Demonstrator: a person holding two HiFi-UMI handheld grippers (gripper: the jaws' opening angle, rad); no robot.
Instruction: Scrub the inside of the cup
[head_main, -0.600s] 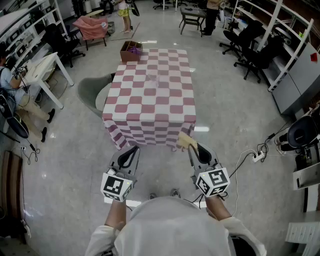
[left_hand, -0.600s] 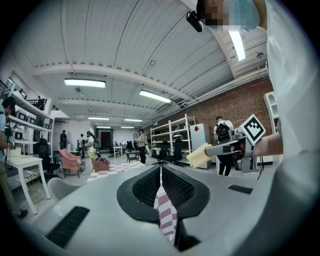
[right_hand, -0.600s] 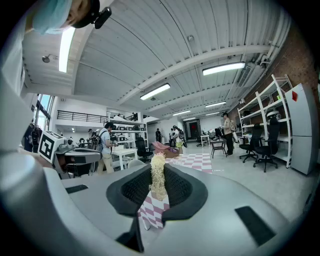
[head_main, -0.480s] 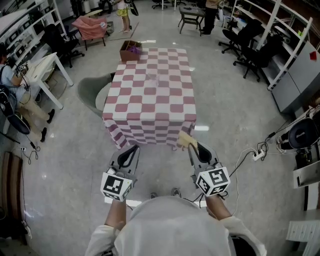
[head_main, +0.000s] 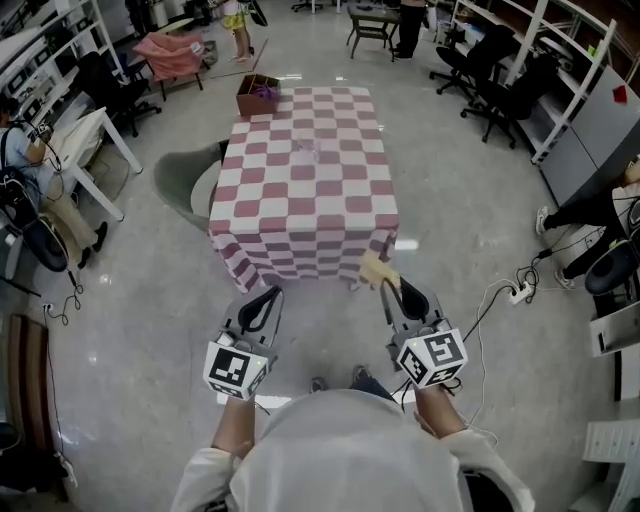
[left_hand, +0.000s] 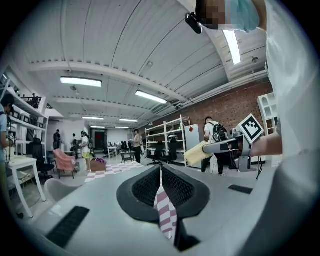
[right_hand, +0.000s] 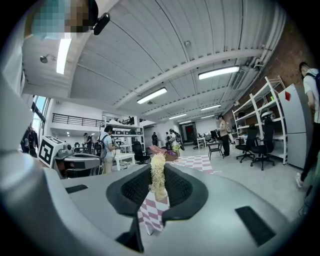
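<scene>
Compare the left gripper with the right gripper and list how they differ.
The left gripper has its jaws shut on nothing; the right gripper is shut on a yellow sponge. The left gripper's tips end bare, while the sponge sticks out past the right gripper's tips. Both point level toward the checkered table, short of it.

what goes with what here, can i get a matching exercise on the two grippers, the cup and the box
Things:
1. left gripper
2. right gripper
3. cup
4. box

States or places:
A. at the far left corner of the table
B. shut on a sponge
C. on the checked table, far from both grippers
D. shut, with nothing held

Pairs: 1-D, 2-B, 3-C, 4-A
</scene>
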